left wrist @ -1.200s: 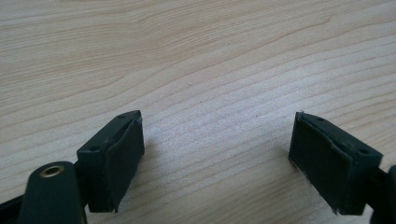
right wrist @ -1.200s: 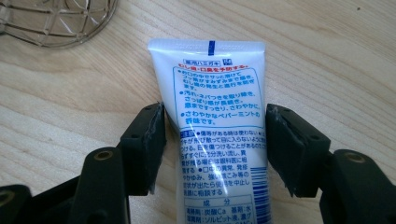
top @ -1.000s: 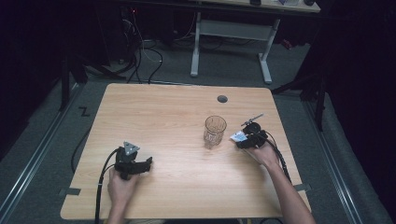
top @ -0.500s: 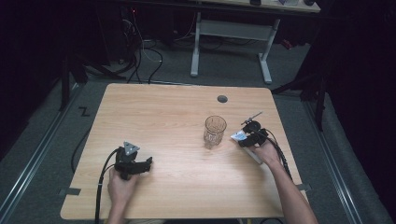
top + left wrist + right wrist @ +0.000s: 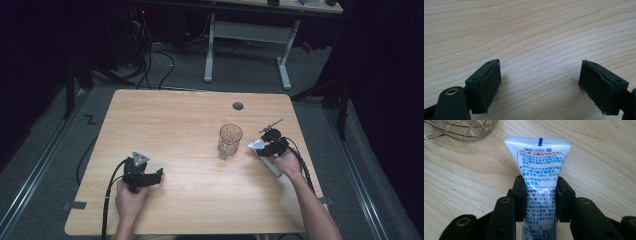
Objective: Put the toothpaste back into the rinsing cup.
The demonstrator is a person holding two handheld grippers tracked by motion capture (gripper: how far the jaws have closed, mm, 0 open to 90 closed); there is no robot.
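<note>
**Right jaws pinching a toothpaste tube beside the glass**

The right gripper (image 5: 541, 197) jaws have just been closing and are now pressing on both sides of a white toothpaste tube (image 5: 540, 167), which is sitting squarely between them. In the right gripper view the tube is running up the middle of the jaws, its flat crimped end with a small blue mark pointing away from the camera and standing clear beyond the jaw tips; its printed face is turned upward. The rest of the tube is passing back between the jaws toward the gripper body.

Past the crimped end, at the upper left of that view, the base of a clear patterned glass (image 5: 461, 130) is standing on the bench (image 5: 604, 157). In the high view the glass (image 5: 230, 140) is upright near the middle right of the bench, with the right gripper (image 5: 264, 146) and tube (image 5: 257, 145) just beside it, apart from it.

The left gripper (image 5: 540, 82) is resting near the front left of the bench, its jaws standing wide with bare wood between them
</note>
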